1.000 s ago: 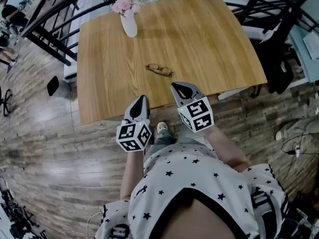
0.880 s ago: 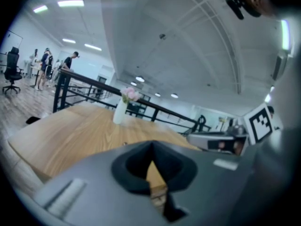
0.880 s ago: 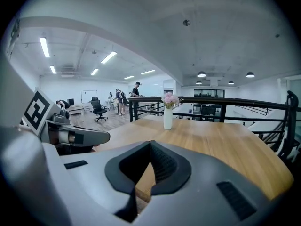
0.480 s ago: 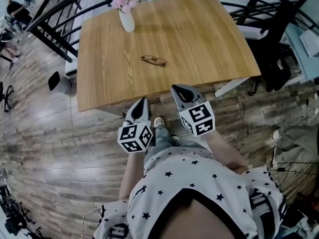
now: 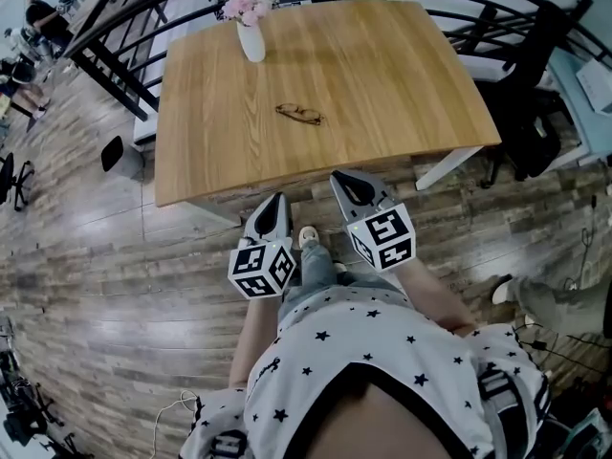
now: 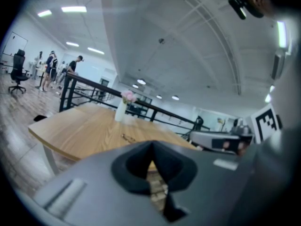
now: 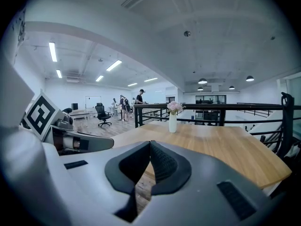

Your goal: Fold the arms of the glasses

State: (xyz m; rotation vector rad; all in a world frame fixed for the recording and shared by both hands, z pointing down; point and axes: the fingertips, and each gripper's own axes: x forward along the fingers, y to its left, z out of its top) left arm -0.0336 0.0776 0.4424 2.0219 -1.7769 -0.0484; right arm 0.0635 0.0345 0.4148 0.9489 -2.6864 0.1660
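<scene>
The glasses [image 5: 299,114] lie crosswise on the tabletop [image 5: 402,75], higher in the frame than the clenched, empty left tongs [image 5: 277,199] and right tongs [image 5: 338,176], about equally near both.

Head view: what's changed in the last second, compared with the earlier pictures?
Both grippers drew back from the table: the left gripper and right gripper, whose tips were over its near edge, now hang just short of it, above the floor. Nothing was grasped or released; both stay shut and empty. The glasses and vase rest where they were.
</scene>
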